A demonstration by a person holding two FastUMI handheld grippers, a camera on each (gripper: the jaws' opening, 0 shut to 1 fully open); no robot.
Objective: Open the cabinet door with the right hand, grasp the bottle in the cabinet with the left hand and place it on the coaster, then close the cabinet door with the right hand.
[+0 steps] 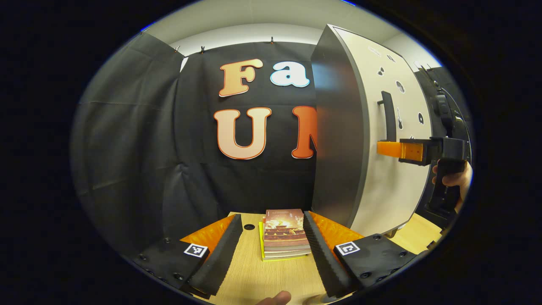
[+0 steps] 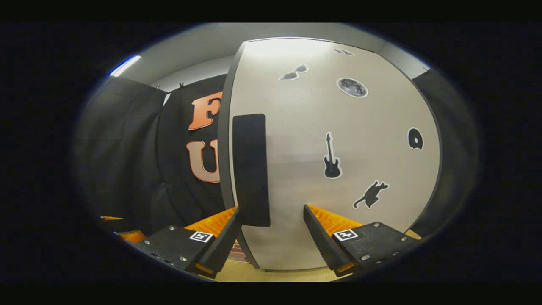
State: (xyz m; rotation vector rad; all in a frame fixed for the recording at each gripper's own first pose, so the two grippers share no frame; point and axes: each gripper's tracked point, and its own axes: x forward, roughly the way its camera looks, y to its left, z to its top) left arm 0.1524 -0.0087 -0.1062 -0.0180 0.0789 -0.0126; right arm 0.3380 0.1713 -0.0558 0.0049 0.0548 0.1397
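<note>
Right gripper [image 2: 271, 220] faces the pale cabinet door [image 2: 338, 169], fingers spread wide, with the black vertical handle [image 2: 251, 169] standing nearer its left finger — not yet clasped. In the left gripper view that same tool reaches the handle from the side. Left gripper [image 1: 273, 241], likewise agape and empty, hovers over the wooden table [image 1: 271, 279] above a stack of books [image 1: 284, 233]. Bottle and coaster: whereabouts cannot be told. Risk — closing off-centre could let the fingers slip off the handle, so the door would not follow the pull.
</note>
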